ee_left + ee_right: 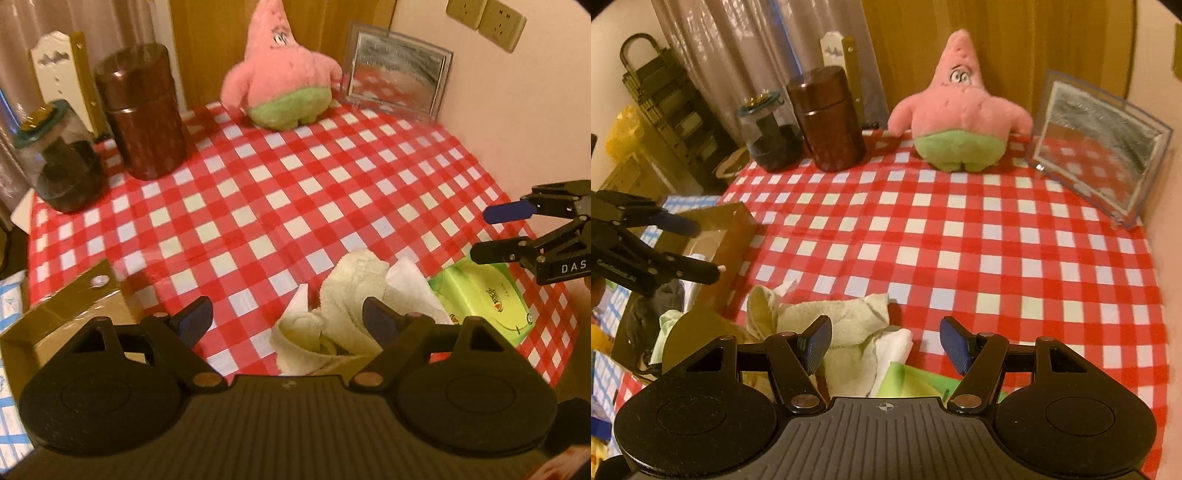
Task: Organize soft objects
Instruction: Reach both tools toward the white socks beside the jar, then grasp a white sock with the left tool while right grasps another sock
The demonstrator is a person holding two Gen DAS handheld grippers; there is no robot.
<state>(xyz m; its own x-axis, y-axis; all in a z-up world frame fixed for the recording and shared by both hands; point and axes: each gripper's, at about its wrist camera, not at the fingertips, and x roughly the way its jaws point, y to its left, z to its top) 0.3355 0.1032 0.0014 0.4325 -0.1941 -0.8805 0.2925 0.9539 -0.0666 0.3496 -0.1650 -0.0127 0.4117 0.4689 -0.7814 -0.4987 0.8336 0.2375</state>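
Both grippers spread wide, nothing between the fingers of either one. The left gripper (288, 321) hangs over the near edge of the checkered tablecloth (258, 206), and the crumpled cream towel (347, 295) sits just ahead of its right-hand fingertip, part of it hidden behind that pad. From the other side, the right gripper (886, 347) hovers above the same towel (846, 325), which lies mostly under and ahead of its left finger, with a white cloth (894, 343) tucked beside it and a green tissue pack (487, 299) touching the heap at the table's near right corner. Off the left edge sits an open cardboard box (713, 236) with soft things already inside. Lots of bare cloth in the middle, wide open for moving. At the back edge, well apart from the fingers, the pink star plush (960, 110) stands upright between a brown canister (827, 118) and a leaning picture frame (1100, 147); a glass jar (768, 129) stands just beside the canister.
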